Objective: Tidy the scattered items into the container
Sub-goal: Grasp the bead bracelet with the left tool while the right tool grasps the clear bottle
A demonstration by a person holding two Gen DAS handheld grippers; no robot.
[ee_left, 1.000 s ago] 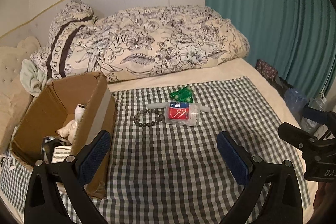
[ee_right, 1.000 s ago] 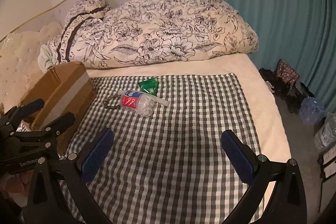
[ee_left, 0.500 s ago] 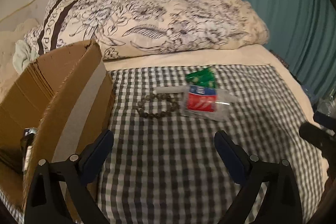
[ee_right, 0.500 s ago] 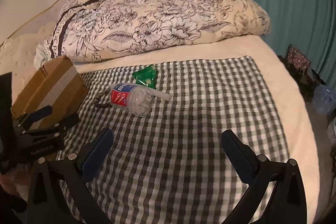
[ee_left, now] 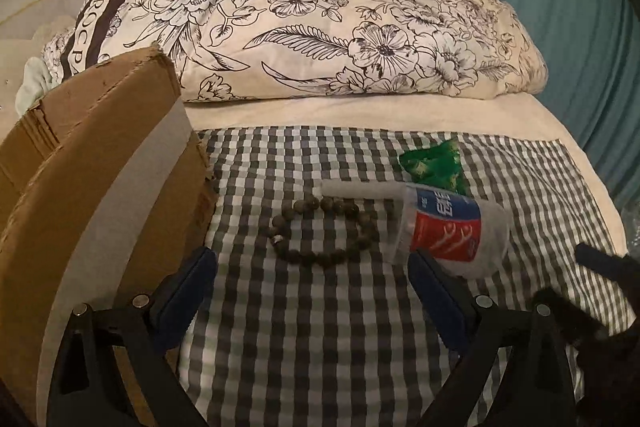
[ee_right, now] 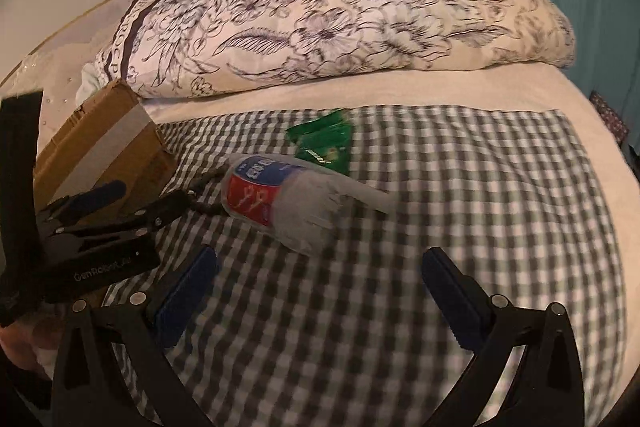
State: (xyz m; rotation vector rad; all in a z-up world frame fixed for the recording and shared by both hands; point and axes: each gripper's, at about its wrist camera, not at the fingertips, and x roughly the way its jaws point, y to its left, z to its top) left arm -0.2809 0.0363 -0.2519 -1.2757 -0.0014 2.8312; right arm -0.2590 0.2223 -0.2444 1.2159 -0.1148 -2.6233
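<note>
On the checked cloth [ee_left: 304,327] lies a ring of dark beads [ee_left: 324,233], just ahead of my left gripper [ee_left: 312,291], which is open and empty. Right of the beads lies a clear plastic bottle with a red and blue label [ee_left: 448,231] [ee_right: 276,199], with a white tube [ee_left: 360,189] and a green packet [ee_left: 434,165] [ee_right: 324,143] behind it. The cardboard box [ee_left: 92,195] [ee_right: 100,151] stands at the left. My right gripper [ee_right: 320,291] is open and empty, a short way in front of the bottle. The left gripper [ee_right: 136,203] shows in the right wrist view, over the beads.
A rolled floral quilt [ee_left: 320,27] lies across the back of the bed. A teal curtain [ee_left: 560,7] hangs at the right, past the bed's edge. A hand [ee_right: 20,343] holds the left gripper at the lower left of the right wrist view.
Both grippers have moved forward and lower toward the items. The beads and the bottle are now much closer. The box's inside has dropped out of the left wrist view.
</note>
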